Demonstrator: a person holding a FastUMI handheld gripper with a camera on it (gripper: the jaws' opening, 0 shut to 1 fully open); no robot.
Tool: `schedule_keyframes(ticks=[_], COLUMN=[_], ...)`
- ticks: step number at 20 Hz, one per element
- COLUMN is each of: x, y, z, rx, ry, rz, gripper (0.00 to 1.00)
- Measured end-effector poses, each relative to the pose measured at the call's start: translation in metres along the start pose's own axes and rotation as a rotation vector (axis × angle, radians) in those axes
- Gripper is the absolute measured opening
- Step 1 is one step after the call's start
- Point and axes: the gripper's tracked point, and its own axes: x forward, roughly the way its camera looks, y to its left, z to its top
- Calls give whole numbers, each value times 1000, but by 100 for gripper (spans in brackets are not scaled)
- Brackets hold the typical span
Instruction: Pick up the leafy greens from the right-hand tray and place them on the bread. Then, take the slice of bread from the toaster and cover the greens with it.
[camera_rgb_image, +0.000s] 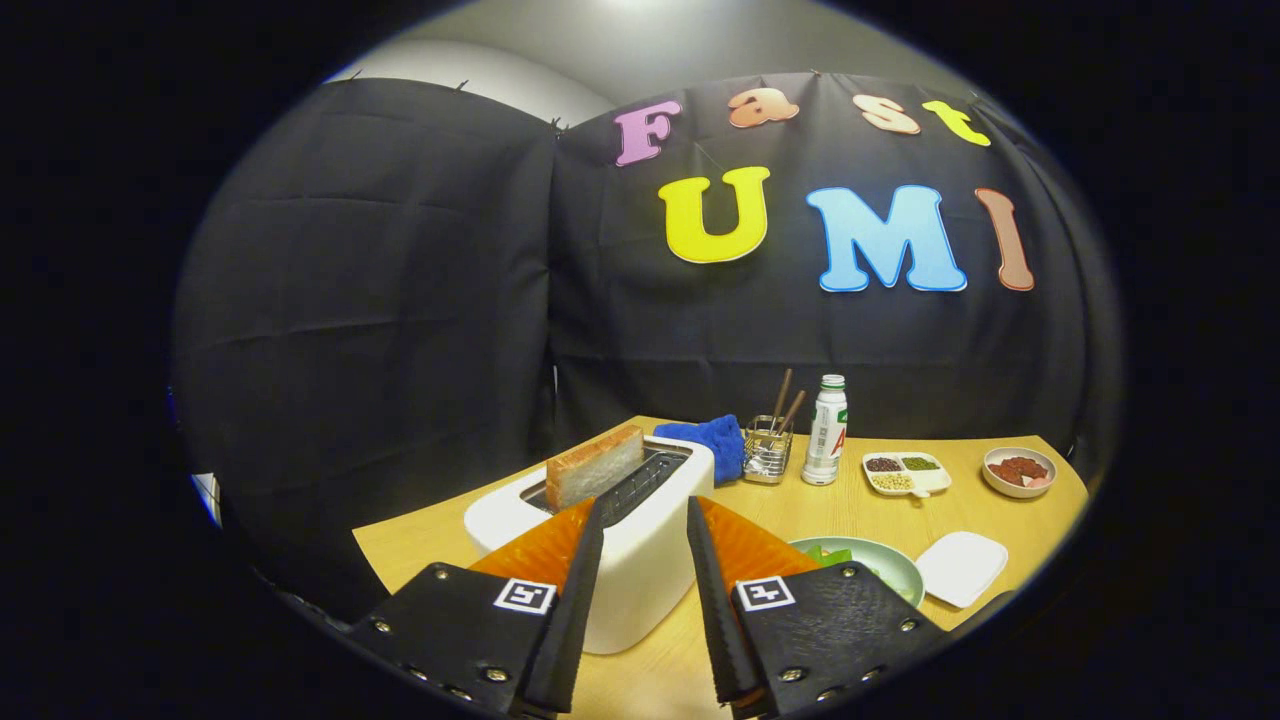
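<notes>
One slice of bread (594, 466) stands in the toaster (610, 530) near the table's (800, 505) left edge, greens (832, 556) right on their plate (895, 565); the gripper (645, 520), empty and spread, could knock the toaster.

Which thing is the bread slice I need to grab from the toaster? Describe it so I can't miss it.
Find the white toaster just ahead of the open gripper. The bread slice stands up out of its slot. It alone is tan and crusted, nearer than the blue cloth.
</notes>
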Motion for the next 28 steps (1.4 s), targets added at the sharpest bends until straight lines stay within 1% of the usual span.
schedule_keyframes(ticks=[4,6,11,18,20,22,25,27,28], x=[11,18,40,69,77,85,89,101,102], y=[21,28,51,58,57,55,52,47,45], z=[3,7,-2,-6,-8,-12,-11,-6,-6], rx=[4,-3,-24,52,55,59,121,79,48], ry=[-1,-4,21,74,83,96,86,50,49], rz=[9,-5,-10,-85,-109,-141,-226,-266,-302], gripper=[51,51,51,51,51,51,51,50,35])
